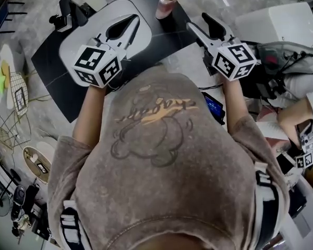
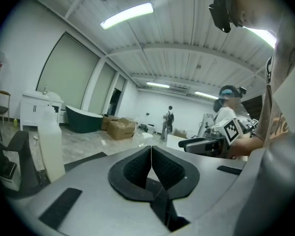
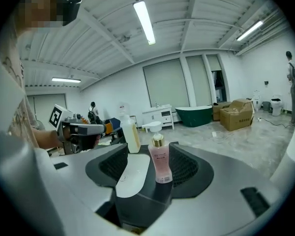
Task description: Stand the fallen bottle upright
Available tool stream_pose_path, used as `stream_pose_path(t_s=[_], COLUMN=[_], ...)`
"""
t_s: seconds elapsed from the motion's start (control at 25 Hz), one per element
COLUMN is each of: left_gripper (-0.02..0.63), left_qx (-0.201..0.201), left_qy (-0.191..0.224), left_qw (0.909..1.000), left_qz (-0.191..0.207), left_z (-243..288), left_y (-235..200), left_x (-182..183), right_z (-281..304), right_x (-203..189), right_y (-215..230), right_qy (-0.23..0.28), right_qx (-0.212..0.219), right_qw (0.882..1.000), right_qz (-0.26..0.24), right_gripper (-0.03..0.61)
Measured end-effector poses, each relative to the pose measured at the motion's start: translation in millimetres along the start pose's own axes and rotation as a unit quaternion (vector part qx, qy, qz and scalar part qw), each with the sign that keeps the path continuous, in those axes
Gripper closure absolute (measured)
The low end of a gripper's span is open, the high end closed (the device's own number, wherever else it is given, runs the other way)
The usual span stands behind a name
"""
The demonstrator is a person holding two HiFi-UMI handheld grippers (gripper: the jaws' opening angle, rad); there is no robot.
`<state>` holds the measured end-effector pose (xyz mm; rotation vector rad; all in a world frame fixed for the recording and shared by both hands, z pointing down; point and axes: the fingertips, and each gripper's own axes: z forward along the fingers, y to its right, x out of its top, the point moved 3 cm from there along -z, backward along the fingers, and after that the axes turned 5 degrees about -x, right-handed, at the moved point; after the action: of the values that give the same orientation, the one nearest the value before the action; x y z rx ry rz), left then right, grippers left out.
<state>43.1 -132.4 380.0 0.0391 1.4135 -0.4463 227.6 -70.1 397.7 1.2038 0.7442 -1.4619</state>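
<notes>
**Pink bottle upright; both grippers empty**

- The pink bottle [image 1: 167,1] with a gold collar and white pump cap stands upright on the black mat [image 1: 146,48], near the mat's far edge and just beside the white tray [image 1: 86,35].
- Right gripper [image 1: 197,21]: the fingers are spread apart with nothing between the pads. In the right gripper view the pink bottle lines up in the gap. The head view shows it standing free ahead of the tips, not touching them.
- Left gripper [image 2: 150,150]: the fingers are together, tips meeting, with nothing clamped. It is held over the white tray.
- A second, pale bottle [image 3: 130,134] stands upright farther back, on the left of the pink one.
- Both grippers point roughly level, away from the person.
</notes>
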Motion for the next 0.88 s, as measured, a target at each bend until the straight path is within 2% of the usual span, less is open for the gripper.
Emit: stream_pose_path(t_s=[0.2,0.44,0.56,0.68,0.88], left_gripper=[0.594,0.595,0.595,0.595,0.595], left_qx=[0.015,0.046,0.057,0.064,0.072], left_qy=[0.006,0.031,0.038,0.042,0.045], left_qw=[0.9999,0.9985,0.9977,0.9971,0.9962], left_qz=[0.001,-0.001,0.003,0.009,0.019], left_z=[-6,-10,-11,-11,-7], left_y=[3,-2,-6,-10,-17], left_x=[-10,-20,-22,-23,-26], right_z=[-12,-14,-13,-7,6], right_x=[2,6,8,1,-18], right_y=[-6,-18,-24,-28,-23], right_qy=[0.029,0.071,0.1,0.102,0.084], right_qx=[-0.01,-0.03,-0.043,-0.05,-0.067], right_qw=[0.999,0.997,0.994,0.993,0.994], right_qz=[0.013,-0.013,-0.025,-0.033,-0.029], right_gripper=[0.367,0.471,0.551,0.577,0.577])
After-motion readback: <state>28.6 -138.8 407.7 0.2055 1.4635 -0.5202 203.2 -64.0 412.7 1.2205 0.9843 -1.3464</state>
